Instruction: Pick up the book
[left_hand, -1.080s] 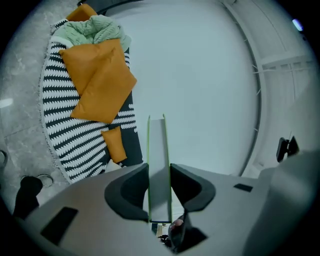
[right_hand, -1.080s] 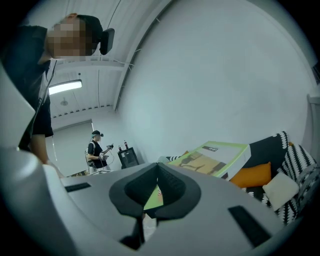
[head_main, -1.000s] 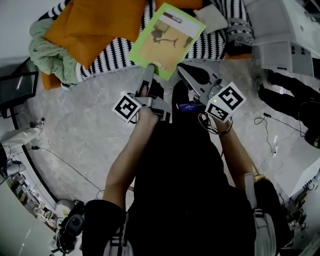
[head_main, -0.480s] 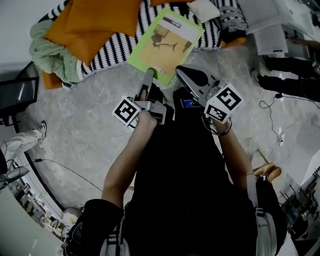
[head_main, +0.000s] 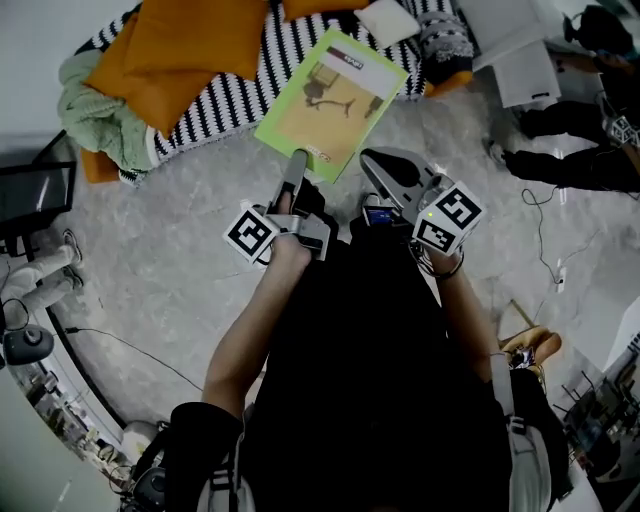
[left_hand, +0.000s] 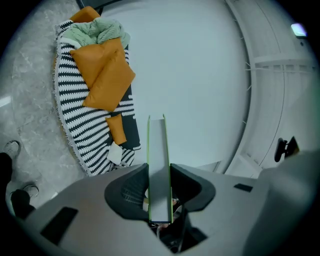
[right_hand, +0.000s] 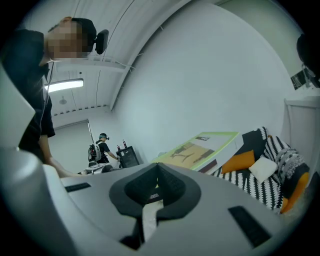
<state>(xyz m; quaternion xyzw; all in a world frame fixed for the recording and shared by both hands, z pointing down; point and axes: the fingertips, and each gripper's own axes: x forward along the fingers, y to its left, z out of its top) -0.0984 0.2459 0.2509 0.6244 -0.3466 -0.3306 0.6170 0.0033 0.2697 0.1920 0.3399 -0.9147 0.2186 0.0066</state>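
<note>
Book (head_main: 330, 105) is up off the floor, its near edge clamped in the left tool (head_main: 296, 160), long axis running straight ahead toward the striped rug (head_main: 240, 90); right tool (head_main: 372, 160) closed, empty, just beside.

Floor (head_main: 150, 260) here is grey marbled stone, mostly bare in the middle. Up at 12 o'clock a black-and-white striped rug (head_main: 235, 85) lies flat on it, piled with orange cushions (head_main: 185, 45), a green knit blanket (head_main: 95, 105) bunched at its 10 o'clock end, and a small white pillow (head_main: 385, 20) toward 1. Over at 9 o'clock there's a pair of pale shoes (head_main: 40, 275). A thin black cable (head_main: 150, 362) trails across the stone around 8, and another cord (head_main: 558, 270) snakes at 3.
</note>
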